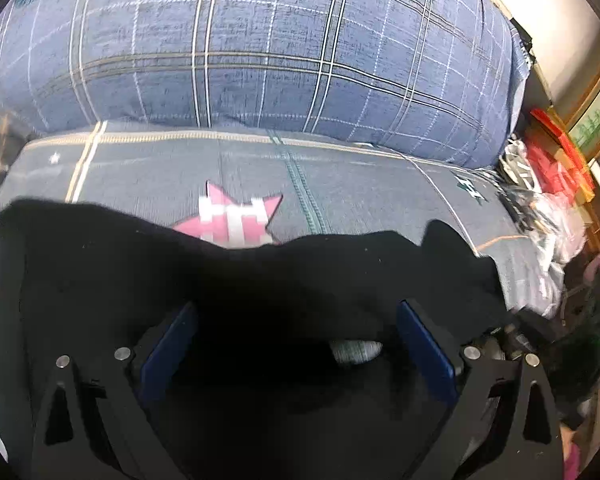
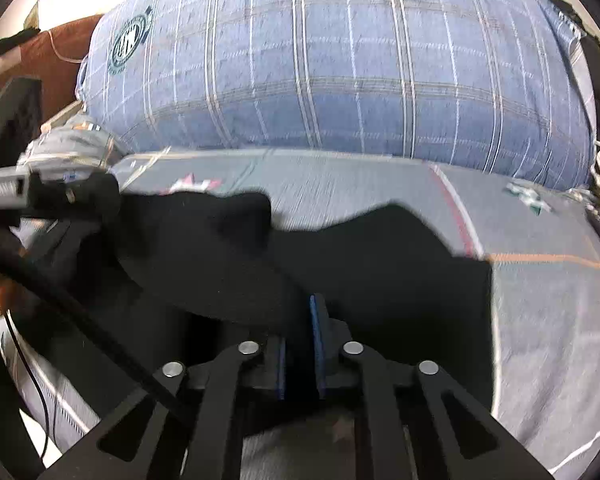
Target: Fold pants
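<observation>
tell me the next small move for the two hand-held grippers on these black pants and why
Probably close the left hand-held gripper on the fabric. Its jaws stand wide open around the black pants, while the right hand-held gripper is already shut on them, so only one side on the grey bedsheet is held for folding.

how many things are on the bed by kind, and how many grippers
black pants: 1
blue plaid duvet bundle: 1
grey patterned bedsheet: 1
grippers: 2, the left gripper open over the pants, the right gripper shut on the pants
total: 5
</observation>
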`<state>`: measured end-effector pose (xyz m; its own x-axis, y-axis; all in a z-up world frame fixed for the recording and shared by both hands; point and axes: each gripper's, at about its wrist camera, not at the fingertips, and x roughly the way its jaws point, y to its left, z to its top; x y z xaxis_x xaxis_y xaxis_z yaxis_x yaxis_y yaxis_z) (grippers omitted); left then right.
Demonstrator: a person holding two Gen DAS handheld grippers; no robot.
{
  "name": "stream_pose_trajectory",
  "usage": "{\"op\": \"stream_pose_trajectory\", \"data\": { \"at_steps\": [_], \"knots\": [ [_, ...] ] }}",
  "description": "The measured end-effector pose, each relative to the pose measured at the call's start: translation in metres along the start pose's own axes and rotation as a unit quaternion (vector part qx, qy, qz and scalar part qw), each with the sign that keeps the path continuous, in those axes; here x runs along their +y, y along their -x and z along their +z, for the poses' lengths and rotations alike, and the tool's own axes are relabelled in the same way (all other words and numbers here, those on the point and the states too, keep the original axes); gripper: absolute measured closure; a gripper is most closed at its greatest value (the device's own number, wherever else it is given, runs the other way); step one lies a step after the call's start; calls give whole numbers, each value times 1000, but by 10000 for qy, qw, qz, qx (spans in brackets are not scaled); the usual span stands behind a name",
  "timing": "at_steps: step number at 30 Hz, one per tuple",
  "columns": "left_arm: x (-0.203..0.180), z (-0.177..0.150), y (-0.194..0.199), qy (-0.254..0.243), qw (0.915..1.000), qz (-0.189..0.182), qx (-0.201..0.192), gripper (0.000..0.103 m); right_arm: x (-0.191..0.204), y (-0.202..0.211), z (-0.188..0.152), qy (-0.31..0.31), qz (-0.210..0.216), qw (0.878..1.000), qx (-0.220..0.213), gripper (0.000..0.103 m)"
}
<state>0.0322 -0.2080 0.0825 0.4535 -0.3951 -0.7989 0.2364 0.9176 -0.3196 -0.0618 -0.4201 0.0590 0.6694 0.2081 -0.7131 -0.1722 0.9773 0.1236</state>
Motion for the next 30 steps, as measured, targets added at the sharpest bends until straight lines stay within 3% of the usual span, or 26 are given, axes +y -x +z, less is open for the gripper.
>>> {"op": "stream_pose_trajectory", "data": {
  "at_steps": [5,10,11,12,13,15,17,21,24,27,30],
  "knots": [
    [-2,26,-12,49,9998,66,-206,4,-17,-12,56,-65,-171,9991,-384,95],
    [2,33,-10,189,9997,123,-128,4,-26,-60,115,-238,-196,9973,-666,93],
    [3,31,-7,163,9997,120,-130,4,-31,-70,119,-364,-135,9977,-561,78],
    [5,27,-2,123,9998,123,-136,4,-35,-77,121,-519,-63,9979,-380,49],
    [6,24,2,92,9998,128,-131,4,-39,-79,119,-654,44,9974,-285,42],
    [11,16,8,28,9998,150,-105,4,-49,-64,108,-751,209,9963,-374,41],
    [17,6,17,12,9997,201,-143,4,-59,-40,88,-656,47,9971,-381,37],
    [22,-15,24,15,9996,230,-159,4,-83,-16,51,-639,-368,9971,-203,21],
    [21,-28,28,111,9998,125,-122,4,-101,-17,33,-711,-454,9964,-16,21],
    [24,-41,33,257,9996,94,-85,4,-110,-34,26,-917,-239,9954,115,21],
    [30,-51,38,320,9994,163,-34,4,-103,-52,24,-783,-420,9957,259,24]
  ]
}}
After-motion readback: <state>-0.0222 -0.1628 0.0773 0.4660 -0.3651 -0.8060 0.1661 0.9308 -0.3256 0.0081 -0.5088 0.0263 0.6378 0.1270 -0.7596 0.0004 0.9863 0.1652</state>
